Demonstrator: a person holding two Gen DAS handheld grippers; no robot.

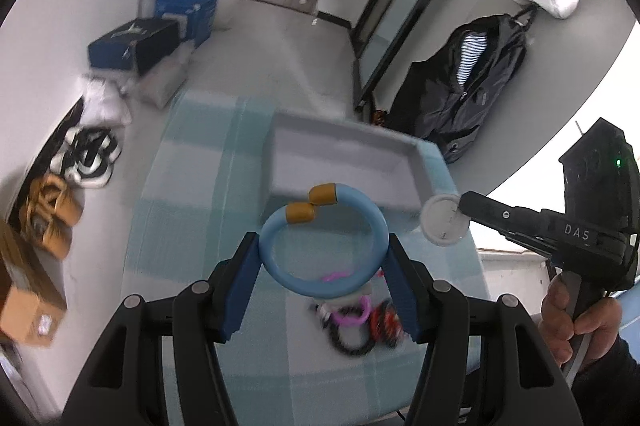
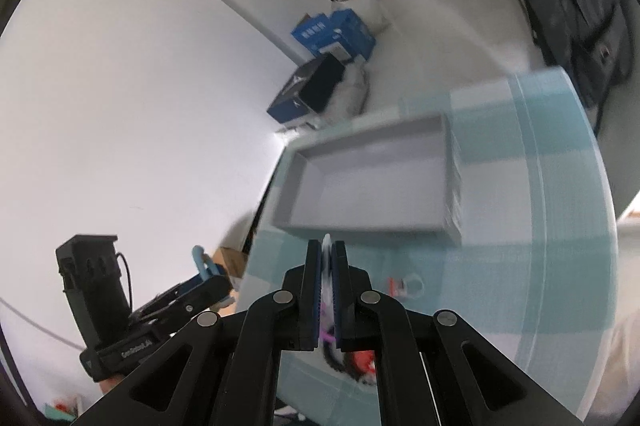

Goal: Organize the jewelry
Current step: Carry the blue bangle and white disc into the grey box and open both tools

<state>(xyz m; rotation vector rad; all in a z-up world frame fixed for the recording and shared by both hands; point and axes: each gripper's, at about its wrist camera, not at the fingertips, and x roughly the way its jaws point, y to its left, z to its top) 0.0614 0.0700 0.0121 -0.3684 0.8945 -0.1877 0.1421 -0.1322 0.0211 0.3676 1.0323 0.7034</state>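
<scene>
Left gripper: the left gripper [image 1: 323, 262] pinches a blue bangle [image 1: 323, 240] between its two blue pads, one pad on each outer side of the ring
Blue bangle: a pale blue open ring with two gold end caps [image 1: 314, 205] that sit side by side at the far side; it is held above the desk [image 1: 188, 226], nearer the camera than the grey tray [image 1: 344, 153]; in the right wrist view it shows edge on at the far left [image 2: 199, 258]
Right gripper: the right gripper [image 2: 327, 254] is pressed together on a clear white ring [image 1: 444, 221], which shows only as a thin pale edge between its pads [image 2: 327, 246]
Clear white ring: held in the air just beside the tray's near right corner, to the right of the blue bangle and apart from it
Grey tray: a shallow rectangular tray on the desk's light blue checked cloth, nothing seen in it
Other jewelry: a blurred heap on the cloth under the left gripper, with a pink ring [image 1: 352, 314], a black beaded bracelet [image 1: 350, 342] and a red one [image 1: 384, 322]; a small clear piece [image 2: 408, 284] lies apart on the cloth
Hand: a hand [image 1: 576, 322] grips the right gripper's handle at the right edge
Floor: blue boxes [image 1: 160, 29] and shoes [image 1: 76, 169] along the wall
</scene>
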